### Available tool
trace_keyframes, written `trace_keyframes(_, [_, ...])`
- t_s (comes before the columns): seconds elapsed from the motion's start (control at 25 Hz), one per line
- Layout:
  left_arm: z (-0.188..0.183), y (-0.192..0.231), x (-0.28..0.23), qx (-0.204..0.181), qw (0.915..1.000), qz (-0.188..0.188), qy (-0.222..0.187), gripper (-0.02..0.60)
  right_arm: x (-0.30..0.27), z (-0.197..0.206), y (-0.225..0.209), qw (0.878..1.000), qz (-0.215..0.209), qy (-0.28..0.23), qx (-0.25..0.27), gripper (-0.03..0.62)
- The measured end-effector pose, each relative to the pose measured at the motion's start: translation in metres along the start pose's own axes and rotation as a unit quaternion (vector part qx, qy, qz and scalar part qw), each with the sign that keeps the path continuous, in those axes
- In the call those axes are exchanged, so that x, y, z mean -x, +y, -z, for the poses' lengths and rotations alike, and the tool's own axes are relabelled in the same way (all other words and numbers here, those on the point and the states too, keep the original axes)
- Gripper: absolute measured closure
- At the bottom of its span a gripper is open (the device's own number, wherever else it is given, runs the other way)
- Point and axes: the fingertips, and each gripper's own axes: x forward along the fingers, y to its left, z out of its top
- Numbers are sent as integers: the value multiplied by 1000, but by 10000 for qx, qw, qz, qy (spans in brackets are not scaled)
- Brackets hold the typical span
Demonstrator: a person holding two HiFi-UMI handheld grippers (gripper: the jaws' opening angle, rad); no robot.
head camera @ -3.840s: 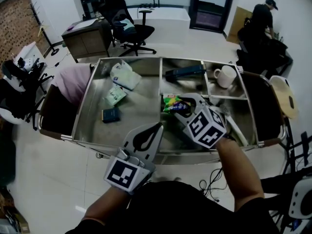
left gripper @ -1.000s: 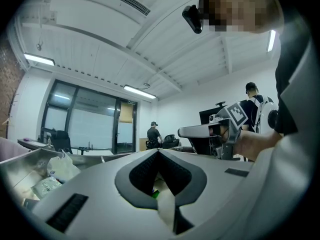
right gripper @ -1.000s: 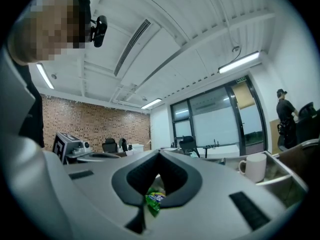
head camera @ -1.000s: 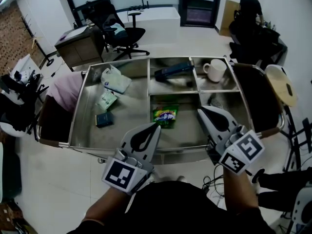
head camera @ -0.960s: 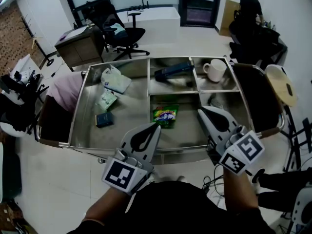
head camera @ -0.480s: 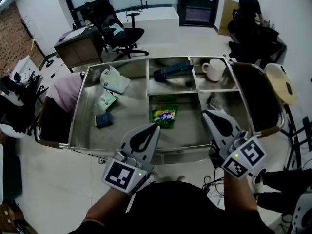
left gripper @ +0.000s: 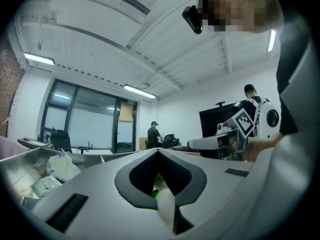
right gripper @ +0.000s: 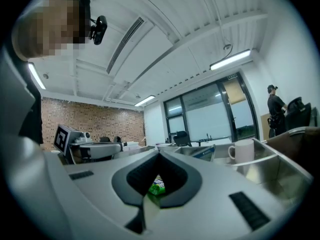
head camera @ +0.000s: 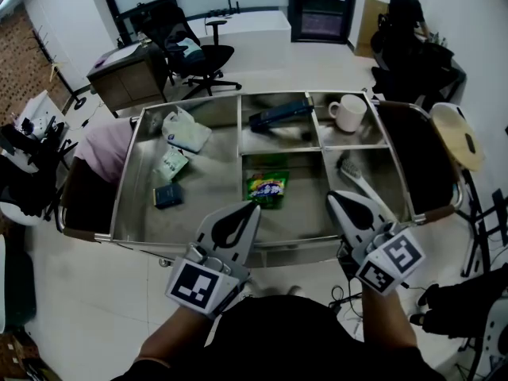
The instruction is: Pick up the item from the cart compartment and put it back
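Observation:
A green snack packet (head camera: pixel 267 187) lies flat in the cart's middle near compartment, and a sliver of it shows through the jaw gap in the right gripper view (right gripper: pixel 157 186). My right gripper (head camera: pixel 335 198) hovers at the cart's near right edge. It is shut and empty, with its tips apart from the packet and to the right of it. My left gripper (head camera: pixel 252 207) is held level over the near rim, just in front of the packet. Its jaws are shut with nothing between them (left gripper: pixel 159 151).
The steel cart (head camera: pixel 127 182) also holds a white bag (head camera: pixel 185 130), a pale packet (head camera: pixel 171 163), a dark blue card case (head camera: pixel 167 194), a long blue box (head camera: pixel 278 116), a white mug (head camera: pixel 348 113) and a white brush (head camera: pixel 359 182). A person (head camera: pixel 409 14) stands far back right.
The right gripper, which was on the green packet a few seconds ago, has drawn back and sunk toward the cart's near right edge. The packet lies in the compartment. The left gripper has kept still.

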Motion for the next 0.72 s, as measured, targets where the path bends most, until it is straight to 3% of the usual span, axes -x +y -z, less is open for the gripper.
trace_keyframes(0.72, [0,2,3,-14,10000,-17,-16,581,-4,8,1,9998,40,173,86,583])
